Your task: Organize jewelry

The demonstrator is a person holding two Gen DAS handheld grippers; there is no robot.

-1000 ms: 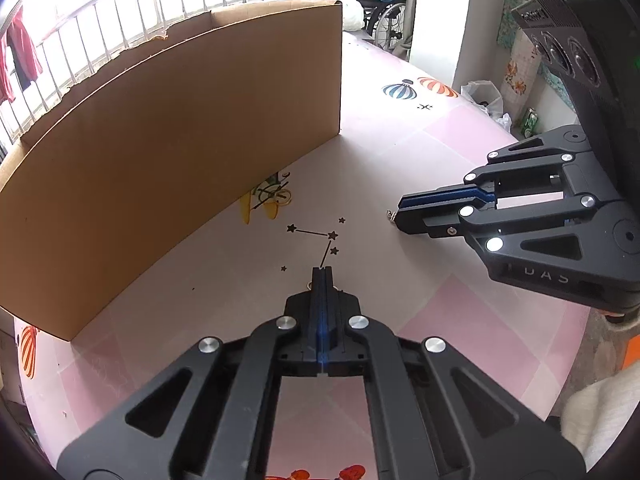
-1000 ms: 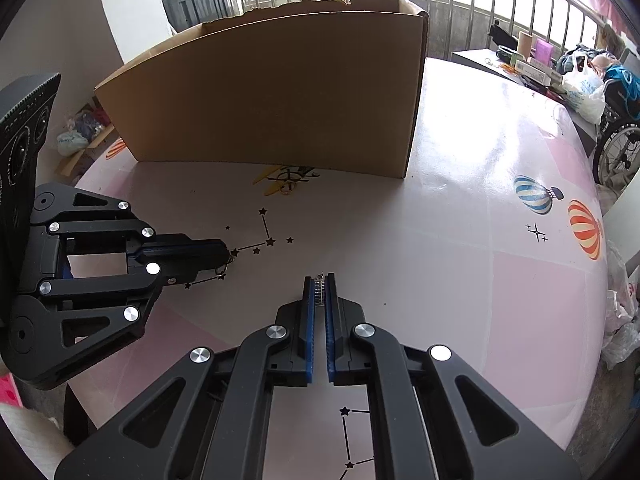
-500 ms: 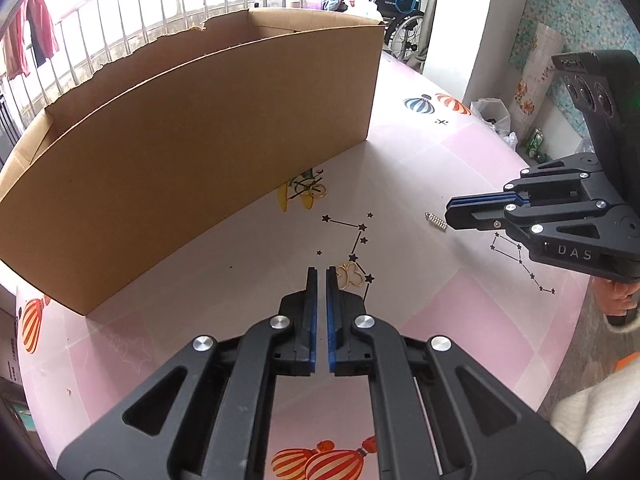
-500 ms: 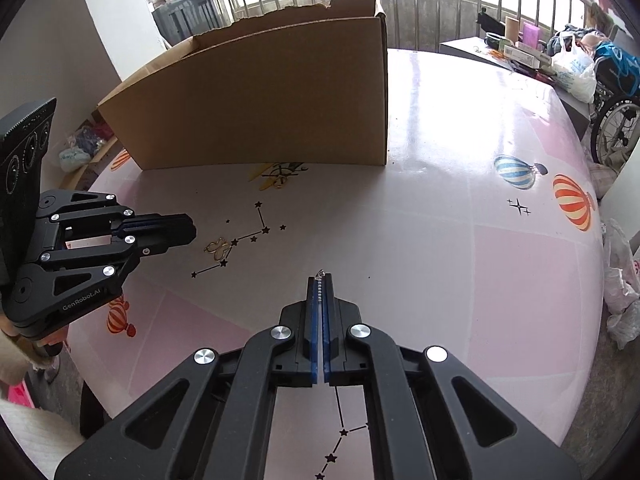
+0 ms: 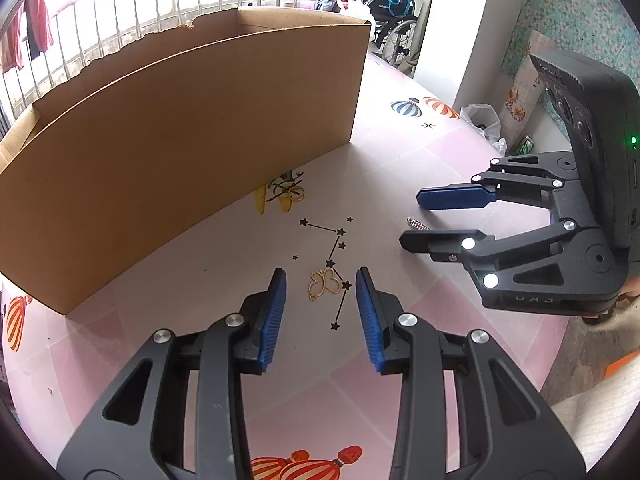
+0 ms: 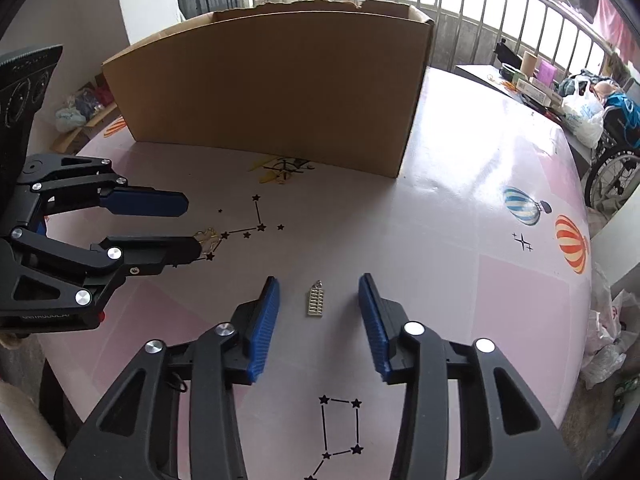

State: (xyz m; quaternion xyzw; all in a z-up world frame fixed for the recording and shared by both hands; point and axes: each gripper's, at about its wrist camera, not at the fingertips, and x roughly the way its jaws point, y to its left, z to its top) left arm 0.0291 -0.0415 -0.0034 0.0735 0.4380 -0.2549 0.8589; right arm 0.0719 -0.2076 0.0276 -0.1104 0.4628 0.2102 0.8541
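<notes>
Both just spread and released: left claw (image 5: 320, 280) straddling gold butterfly charm (image 5: 324, 285), right claw (image 6: 319, 286) straddling silver ladder-like pendant (image 6: 315, 301), long axis along fingers, flat on pink counter (image 6: 460, 216).

Both grippers' jaws have just been opening: the left gripper (image 5: 320, 276) has released the gold butterfly pendant (image 5: 325, 283) and the right gripper (image 6: 318, 280) the silver pendant (image 6: 316, 300), both now lying on the table (image 6: 460, 220).
</notes>
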